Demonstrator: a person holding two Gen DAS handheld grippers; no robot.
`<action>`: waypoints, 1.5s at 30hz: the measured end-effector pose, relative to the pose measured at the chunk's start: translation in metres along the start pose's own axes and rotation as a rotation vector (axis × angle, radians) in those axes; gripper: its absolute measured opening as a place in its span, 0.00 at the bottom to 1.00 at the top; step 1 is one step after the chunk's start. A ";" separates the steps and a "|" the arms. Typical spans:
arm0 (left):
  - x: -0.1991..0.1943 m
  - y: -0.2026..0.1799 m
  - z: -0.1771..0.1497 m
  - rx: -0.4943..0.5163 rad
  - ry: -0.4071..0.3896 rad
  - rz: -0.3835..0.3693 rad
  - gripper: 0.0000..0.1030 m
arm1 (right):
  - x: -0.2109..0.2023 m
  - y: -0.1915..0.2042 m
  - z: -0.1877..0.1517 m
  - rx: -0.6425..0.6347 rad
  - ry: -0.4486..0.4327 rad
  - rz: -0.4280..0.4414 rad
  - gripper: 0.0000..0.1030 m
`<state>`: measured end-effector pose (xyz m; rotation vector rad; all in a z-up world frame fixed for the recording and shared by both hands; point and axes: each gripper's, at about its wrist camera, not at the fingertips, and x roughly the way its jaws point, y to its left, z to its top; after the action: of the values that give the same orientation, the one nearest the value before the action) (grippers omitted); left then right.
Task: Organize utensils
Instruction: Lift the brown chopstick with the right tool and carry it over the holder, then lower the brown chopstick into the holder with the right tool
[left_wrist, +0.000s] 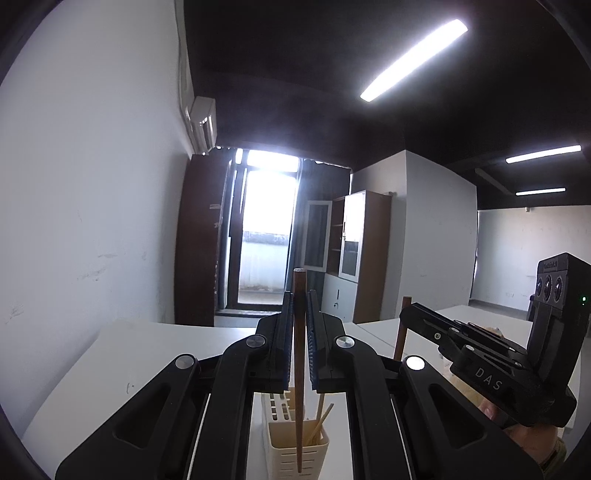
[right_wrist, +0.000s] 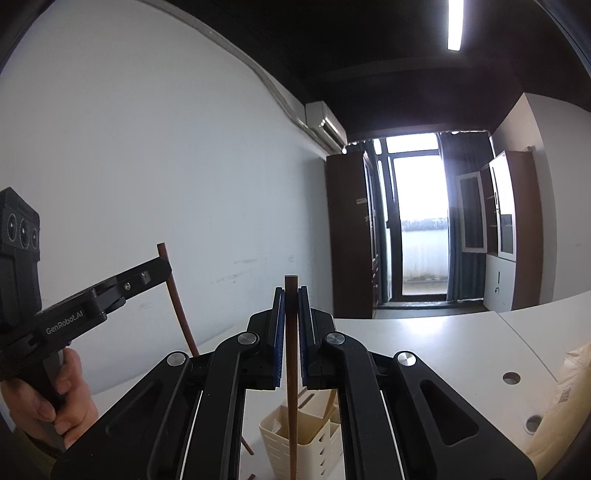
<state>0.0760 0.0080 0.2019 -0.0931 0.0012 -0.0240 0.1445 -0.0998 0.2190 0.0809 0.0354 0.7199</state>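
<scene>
My left gripper (left_wrist: 300, 295) is shut on a dark brown chopstick (left_wrist: 298, 369) that stands upright, its lower end hanging in front of a cream slotted utensil holder (left_wrist: 295, 448) on the table. Pale wooden chopsticks (left_wrist: 320, 422) lean inside that holder. My right gripper (right_wrist: 291, 291) is shut on a second dark brown chopstick (right_wrist: 291, 406), also upright, over the same holder (right_wrist: 306, 439). Each gripper shows in the other's view: the right gripper (left_wrist: 406, 314) with its chopstick (left_wrist: 400, 338) at the right, the left gripper (right_wrist: 164, 267) with its chopstick (right_wrist: 177, 302) at the left.
The holder stands on a white table (right_wrist: 443, 343) close to a white wall (left_wrist: 92, 221). Two round cable holes (right_wrist: 511, 377) and a beige bag (right_wrist: 569, 406) lie at the right. A hand (right_wrist: 62, 391) grips the left tool's handle. Cabinets and a bright balcony door stand far behind.
</scene>
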 end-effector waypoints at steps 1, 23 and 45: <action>0.000 0.001 0.001 -0.002 -0.007 0.001 0.06 | -0.001 0.000 0.001 0.003 -0.018 0.001 0.07; 0.038 0.006 -0.011 -0.012 -0.052 -0.017 0.06 | 0.035 -0.012 -0.006 0.052 -0.183 -0.018 0.07; 0.086 0.017 -0.050 0.017 0.215 0.003 0.06 | 0.072 -0.007 -0.037 0.007 0.089 -0.046 0.07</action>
<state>0.1621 0.0181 0.1508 -0.0732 0.2154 -0.0314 0.2005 -0.0554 0.1813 0.0545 0.1240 0.6771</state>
